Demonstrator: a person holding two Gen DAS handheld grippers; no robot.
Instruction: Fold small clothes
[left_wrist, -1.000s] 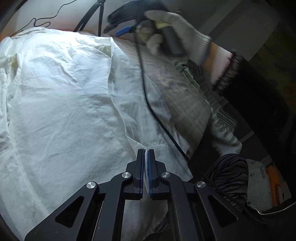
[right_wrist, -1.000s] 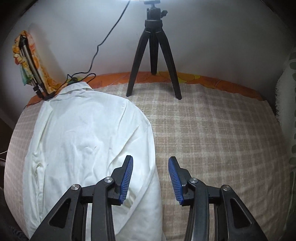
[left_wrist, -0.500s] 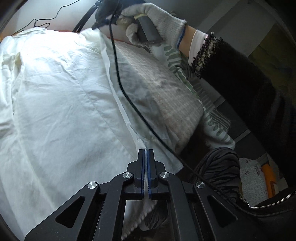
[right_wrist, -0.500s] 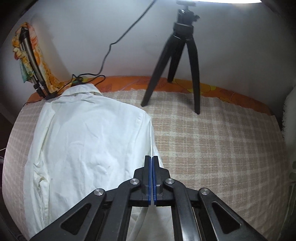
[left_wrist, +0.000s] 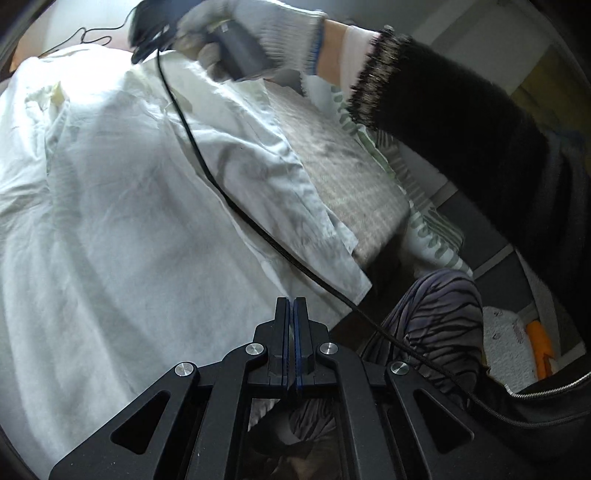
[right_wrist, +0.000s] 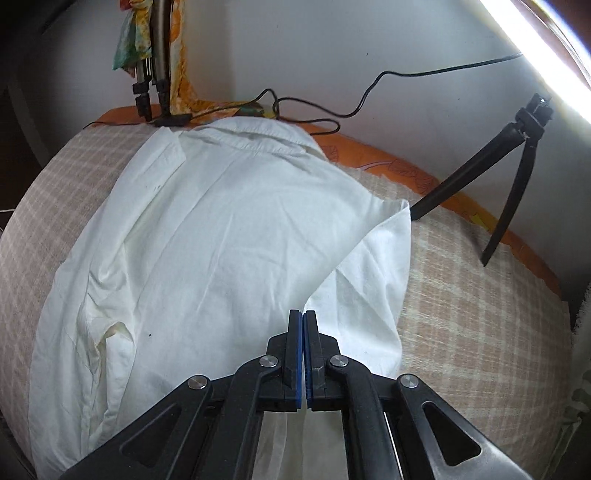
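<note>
The white cotton shirt (right_wrist: 207, 236) lies spread on the beige checked bed cover (right_wrist: 480, 295). The right gripper (right_wrist: 304, 321) has its jaws clamped on the shirt's side edge, lifting it. The left gripper (left_wrist: 294, 306) has its jaws together at the hem. The thin cloth may slip out, or the black cable (left_wrist: 207, 170) across the shirt may get caught in the fold.

You have one white shirt (right_wrist: 229, 236) spread across one checked blanket (right_wrist: 480, 332). Two black grippers, left (left_wrist: 294, 301) and right (right_wrist: 303, 314). One tripod (right_wrist: 513, 155) upper right, one gloved hand (left_wrist: 255, 33) at top.
</note>
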